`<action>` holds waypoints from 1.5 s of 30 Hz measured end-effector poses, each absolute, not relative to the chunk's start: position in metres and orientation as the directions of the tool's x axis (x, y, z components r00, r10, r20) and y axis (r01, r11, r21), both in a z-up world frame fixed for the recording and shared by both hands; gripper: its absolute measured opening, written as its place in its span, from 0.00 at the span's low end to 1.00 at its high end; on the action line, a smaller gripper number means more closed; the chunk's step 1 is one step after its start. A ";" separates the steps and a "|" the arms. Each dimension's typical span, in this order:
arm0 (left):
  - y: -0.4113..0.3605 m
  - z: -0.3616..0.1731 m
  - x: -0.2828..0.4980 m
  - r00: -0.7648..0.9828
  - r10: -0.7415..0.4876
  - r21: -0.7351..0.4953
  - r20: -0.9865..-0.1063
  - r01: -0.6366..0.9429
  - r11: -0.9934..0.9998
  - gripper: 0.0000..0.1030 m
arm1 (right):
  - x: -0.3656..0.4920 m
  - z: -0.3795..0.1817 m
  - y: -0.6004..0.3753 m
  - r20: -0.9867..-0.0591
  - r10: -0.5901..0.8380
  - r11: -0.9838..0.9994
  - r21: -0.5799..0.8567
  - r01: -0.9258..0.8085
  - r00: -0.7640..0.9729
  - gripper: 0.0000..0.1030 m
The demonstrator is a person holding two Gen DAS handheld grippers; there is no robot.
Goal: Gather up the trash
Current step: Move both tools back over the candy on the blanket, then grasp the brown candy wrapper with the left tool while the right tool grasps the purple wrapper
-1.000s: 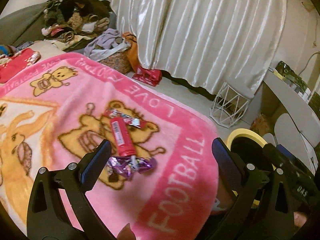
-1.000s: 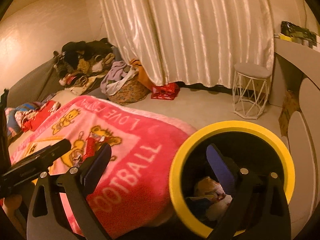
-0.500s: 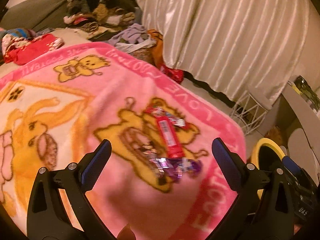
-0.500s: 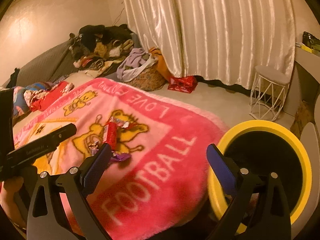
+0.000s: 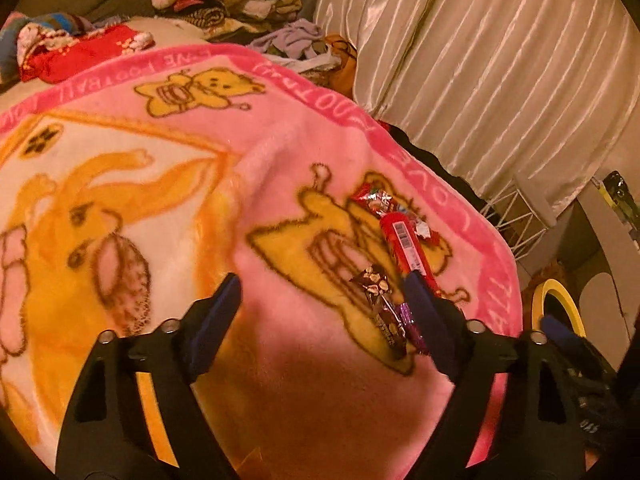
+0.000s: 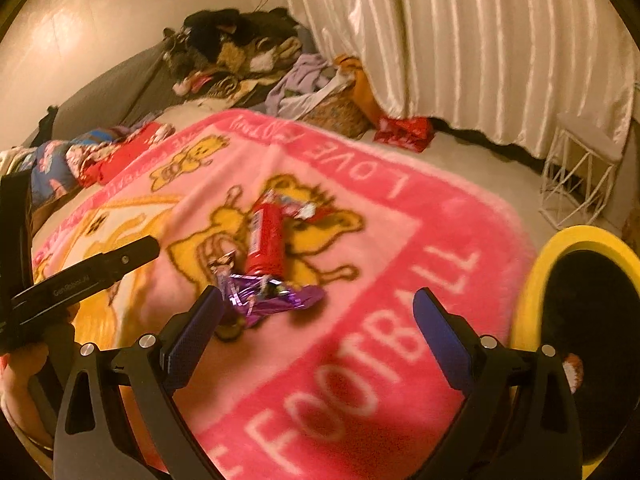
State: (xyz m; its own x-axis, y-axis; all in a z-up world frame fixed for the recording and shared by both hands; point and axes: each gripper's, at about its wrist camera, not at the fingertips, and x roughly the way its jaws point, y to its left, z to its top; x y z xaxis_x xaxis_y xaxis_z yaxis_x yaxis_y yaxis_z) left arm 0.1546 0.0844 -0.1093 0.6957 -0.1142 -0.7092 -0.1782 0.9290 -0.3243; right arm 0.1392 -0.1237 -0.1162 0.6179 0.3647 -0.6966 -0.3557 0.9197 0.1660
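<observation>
The left gripper (image 5: 322, 302) stands wide apart and holds nothing, hovering low over the pink blanket (image 5: 280, 168). Its right fingertip (image 5: 416, 288) sits just beside the brown wrapper (image 5: 382, 304), whether touching I cannot tell. The red wrapper (image 5: 406, 242) lies just ahead of that finger, a purple wrapper (image 5: 412, 322) partly hidden behind it, and one crumpled wrapper (image 5: 378, 200) lies farther ahead. The right gripper (image 6: 318, 314) is spread wide too and empty, with the purple wrapper (image 6: 272, 298) near its left fingertip (image 6: 206, 306). To its right stands one yellow-rimmed bin (image 6: 536, 280). Four wrappers in all.
</observation>
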 end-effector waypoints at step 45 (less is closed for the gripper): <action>0.047 -0.158 0.197 0.534 -0.303 -0.424 -0.789 -0.118 0.898 0.13 | 0.163 -0.142 -0.159 -0.767 0.418 0.904 0.303 -0.300 0.486 0.46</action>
State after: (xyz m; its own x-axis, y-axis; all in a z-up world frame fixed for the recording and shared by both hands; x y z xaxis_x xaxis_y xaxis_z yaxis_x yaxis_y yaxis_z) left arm 0.1968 0.0467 -0.1579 0.5340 -0.3027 -0.7894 -0.1176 0.8980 -0.4239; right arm 0.1625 -0.1588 -0.1418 0.4859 0.4184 -0.7674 -0.3005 0.9044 0.3029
